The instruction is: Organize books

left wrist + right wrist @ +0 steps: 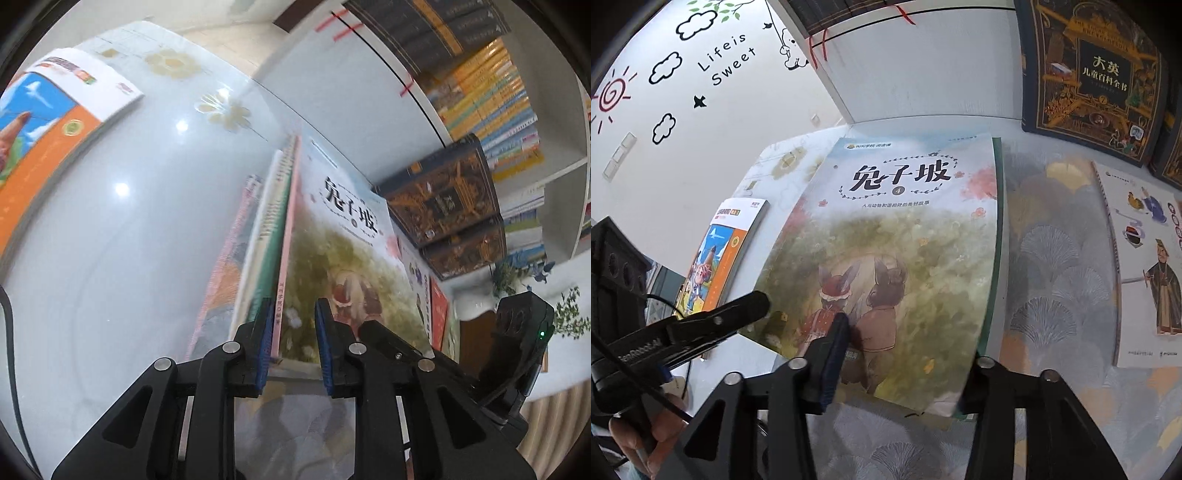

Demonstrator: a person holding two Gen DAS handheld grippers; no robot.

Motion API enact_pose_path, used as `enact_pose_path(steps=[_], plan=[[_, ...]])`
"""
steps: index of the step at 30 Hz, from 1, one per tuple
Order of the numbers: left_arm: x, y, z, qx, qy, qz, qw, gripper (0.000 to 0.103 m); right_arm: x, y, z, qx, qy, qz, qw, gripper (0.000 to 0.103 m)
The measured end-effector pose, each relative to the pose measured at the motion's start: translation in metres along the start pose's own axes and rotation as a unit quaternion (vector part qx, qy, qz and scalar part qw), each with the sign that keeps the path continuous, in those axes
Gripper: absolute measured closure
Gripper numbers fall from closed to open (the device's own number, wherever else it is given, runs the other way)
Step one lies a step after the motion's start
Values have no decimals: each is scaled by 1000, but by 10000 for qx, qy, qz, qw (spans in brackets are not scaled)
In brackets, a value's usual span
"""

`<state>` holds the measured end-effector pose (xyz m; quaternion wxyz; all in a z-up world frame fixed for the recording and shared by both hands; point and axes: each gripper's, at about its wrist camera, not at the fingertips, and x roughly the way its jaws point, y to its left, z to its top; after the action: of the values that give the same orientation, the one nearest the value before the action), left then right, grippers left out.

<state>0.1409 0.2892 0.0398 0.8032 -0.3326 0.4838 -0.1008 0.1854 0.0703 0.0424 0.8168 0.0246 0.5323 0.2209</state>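
Observation:
The rabbit-cover book [886,240] with a pink spine [281,295] lies on top of a green book [997,221] in a small stack. My left gripper [293,314] straddles the book's near spine edge. Its blue pads [325,343] stand apart, with cover showing between them, so it is open. From the right wrist view, the left gripper [738,314] reaches in at the book's left edge. My right gripper [908,332] is open at the book's near right corner. One blue pad [831,365] is over the cover, and the other finger is hidden behind the book.
An orange and blue book [720,258] lies to the left on the glossy white table [129,221]. A white book with a robed figure [1145,277] lies to the right on a grey fan-patterned surface [1052,258]. Dark ornate encyclopedias [1089,74] lean against a white shelf unit [923,74] filled with colourful books [491,110].

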Motion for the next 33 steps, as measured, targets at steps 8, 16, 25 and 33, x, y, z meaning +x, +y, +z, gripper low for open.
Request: enact_pose_path(steps=[8, 16, 25, 33], plan=[[-40, -19, -25, 548, -452, 713, 9949, 84, -38, -26, -60, 80, -45, -478, 9988, 48], [-47, -75, -85, 830, -351, 540, 9945, 84, -97, -105, -165, 713, 53, -692, 9950, 47], [22, -199, -185, 1577, 414, 259, 9863, 84, -171, -226, -241, 1594, 39, -811, 9839, 47], [94, -318, -251, 2444, 1030, -18, 9642, 83, -247, -345, -266, 2593, -678, -1098, 9571, 46]])
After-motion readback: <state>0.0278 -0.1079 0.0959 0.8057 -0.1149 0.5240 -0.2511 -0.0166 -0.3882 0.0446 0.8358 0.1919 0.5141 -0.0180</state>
